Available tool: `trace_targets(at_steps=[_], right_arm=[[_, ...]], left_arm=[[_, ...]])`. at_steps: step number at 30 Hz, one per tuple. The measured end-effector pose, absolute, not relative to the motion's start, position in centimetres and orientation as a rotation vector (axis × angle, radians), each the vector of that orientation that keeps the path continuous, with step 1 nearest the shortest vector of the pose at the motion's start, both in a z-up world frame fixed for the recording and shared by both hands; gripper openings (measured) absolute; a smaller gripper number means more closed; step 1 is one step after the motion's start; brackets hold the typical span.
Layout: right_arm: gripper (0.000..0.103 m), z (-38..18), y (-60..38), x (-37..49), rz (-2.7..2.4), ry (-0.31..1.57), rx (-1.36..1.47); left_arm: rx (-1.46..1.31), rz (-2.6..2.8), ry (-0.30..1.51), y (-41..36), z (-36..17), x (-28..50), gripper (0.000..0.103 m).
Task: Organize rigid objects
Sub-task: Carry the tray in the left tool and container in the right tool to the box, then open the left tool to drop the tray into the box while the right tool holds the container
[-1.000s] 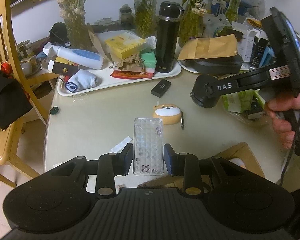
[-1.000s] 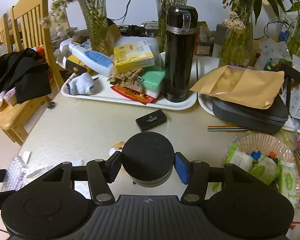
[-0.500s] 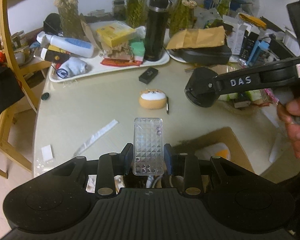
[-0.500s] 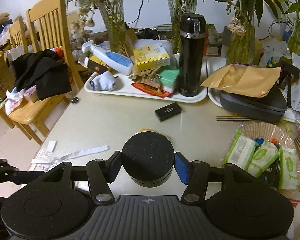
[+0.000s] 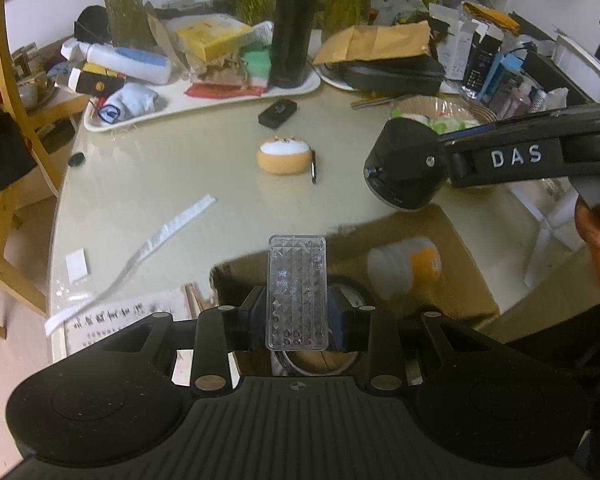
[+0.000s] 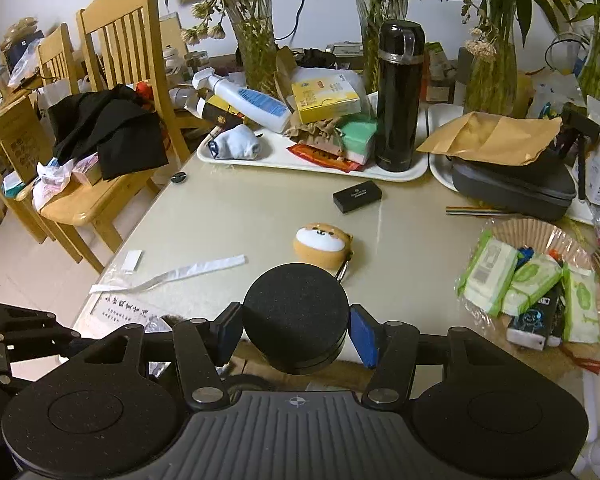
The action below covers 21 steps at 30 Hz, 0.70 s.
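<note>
Grippers have pulled back from the table — left gripper (image 5: 297, 316) clamps a clear case (image 5: 297, 296), right gripper (image 6: 296, 334) a black puck (image 6: 295, 316), now above the cardboard box (image 5: 452, 240) at lower frame, ready to drop.

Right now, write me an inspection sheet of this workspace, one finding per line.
Surface: beige table, paper strip lying loose.
Job's things: clear studded case in left gripper; round black puck in right gripper; cardboard box below the table edge, a white and orange bottle inside.
Clutter: white tray with black flask; dog-face pouch; small black box.
Grippers: both shut on loads.
Cables: nothing seen.
Surroundings: wooden chair, plant vases.
</note>
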State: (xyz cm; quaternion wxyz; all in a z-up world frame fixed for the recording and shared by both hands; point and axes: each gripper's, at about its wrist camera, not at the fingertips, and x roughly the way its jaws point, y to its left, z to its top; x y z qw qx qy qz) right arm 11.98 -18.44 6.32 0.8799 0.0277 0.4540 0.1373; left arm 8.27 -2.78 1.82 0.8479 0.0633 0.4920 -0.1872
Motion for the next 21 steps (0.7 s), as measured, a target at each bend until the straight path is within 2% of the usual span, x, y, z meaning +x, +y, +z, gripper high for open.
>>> trace_targets(at_steps=[11, 13, 14, 21], right_arm=[[0.06, 6.1, -18.3, 10.0, 0.296, 0.969, 0.057], [0.06, 6.1, -18.3, 9.8, 0.294, 0.973, 0.059], [0.06, 6.1, -18.3, 9.7, 0.295, 0.976, 0.06], [0.06, 5.6, -18.1, 9.7, 0.294, 0.991, 0.055]], left_arm=[[0.127, -0.389, 1.104, -2.5, 1.1, 7.0, 0.034], [0.12, -0.382, 1.093, -2.3, 1.4, 7.0, 0.044], [0.113, -0.377, 1.08, -2.2, 1.6, 7.0, 0.053], [0.07, -0.303, 1.005, -1.4, 2.9, 7.5, 0.054]])
